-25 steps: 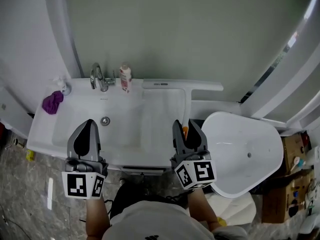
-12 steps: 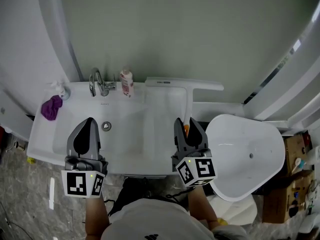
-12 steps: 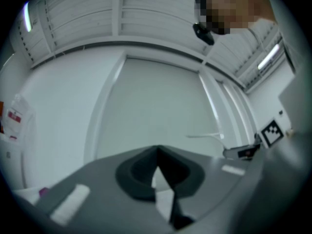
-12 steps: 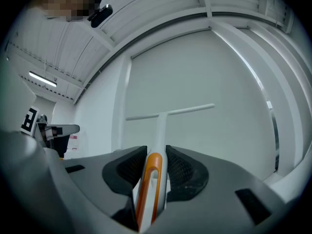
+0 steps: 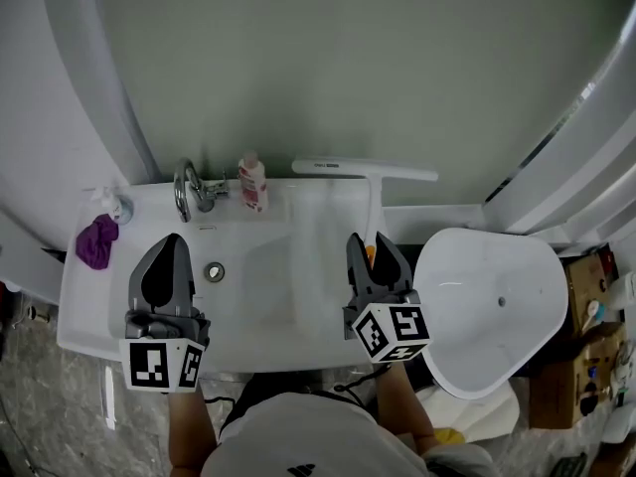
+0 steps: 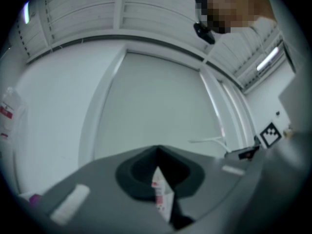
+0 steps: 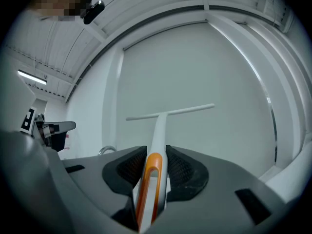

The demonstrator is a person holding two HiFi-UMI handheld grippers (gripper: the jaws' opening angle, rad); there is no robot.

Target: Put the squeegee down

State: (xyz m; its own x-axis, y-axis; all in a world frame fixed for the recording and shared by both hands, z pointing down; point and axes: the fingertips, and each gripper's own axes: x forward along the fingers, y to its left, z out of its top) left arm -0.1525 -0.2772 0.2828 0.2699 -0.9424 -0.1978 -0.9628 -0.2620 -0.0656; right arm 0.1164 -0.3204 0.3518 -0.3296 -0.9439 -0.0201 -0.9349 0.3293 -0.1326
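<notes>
Right gripper (image 5: 366, 248): jaws clamped on squeegee (image 5: 374, 195) handle, blade out at 12 o'clock toward wall, above sink (image 5: 256, 291). Left gripper (image 5: 171, 244), at its 9 o'clock: jaws apparently together, empty.

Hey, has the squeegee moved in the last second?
Yes. Held in the right gripper, the squeegee has shifted toward the back wall: its blade was level with the base of the bottle, and now lines up with its cap.
</notes>
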